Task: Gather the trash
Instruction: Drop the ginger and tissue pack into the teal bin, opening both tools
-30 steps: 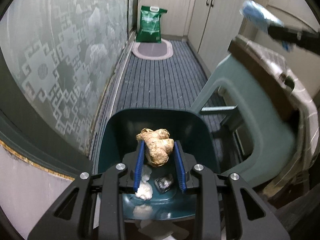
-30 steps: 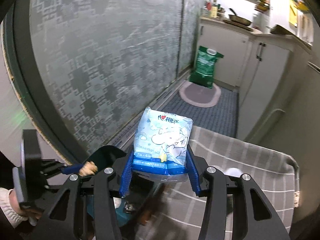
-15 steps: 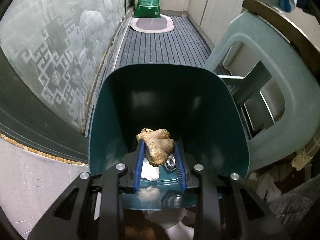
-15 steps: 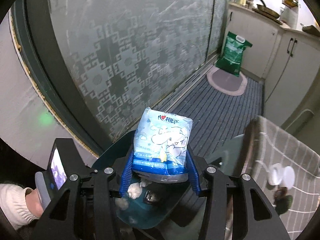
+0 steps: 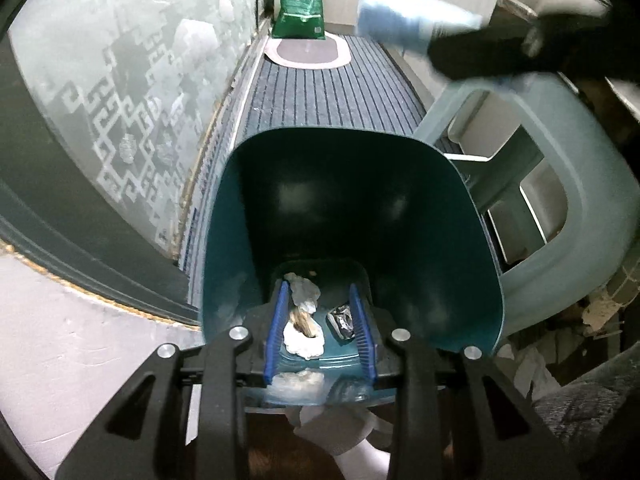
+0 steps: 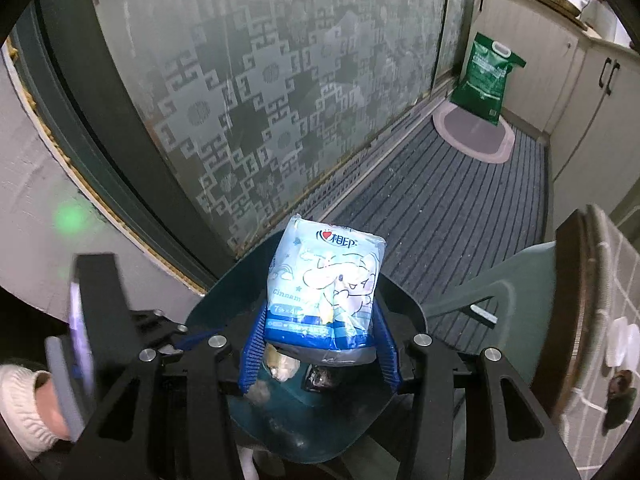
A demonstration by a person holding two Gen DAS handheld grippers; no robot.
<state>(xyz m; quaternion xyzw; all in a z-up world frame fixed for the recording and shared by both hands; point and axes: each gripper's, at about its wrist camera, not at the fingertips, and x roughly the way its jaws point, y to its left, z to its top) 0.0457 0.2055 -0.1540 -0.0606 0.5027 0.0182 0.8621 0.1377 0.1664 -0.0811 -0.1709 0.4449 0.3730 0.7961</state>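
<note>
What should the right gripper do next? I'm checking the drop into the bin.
Probably open the right gripper and let go. Its pads still clamp the blue tissue pack, which hangs over the mouth of the teal bin. The left gripper is opening with nothing between its pads, the ginger already lying among crumpled tissues inside.

Motion-blurred blue pack (image 5: pixel 416 24) and dark right claw (image 5: pixel 520 50) at top. Brownish scrap (image 5: pixel 302 320) in bin (image 5: pixel 348 184) smeared, unidentifiable. Bin's near rim hidden behind left claw (image 5: pixel 320 332).
</note>
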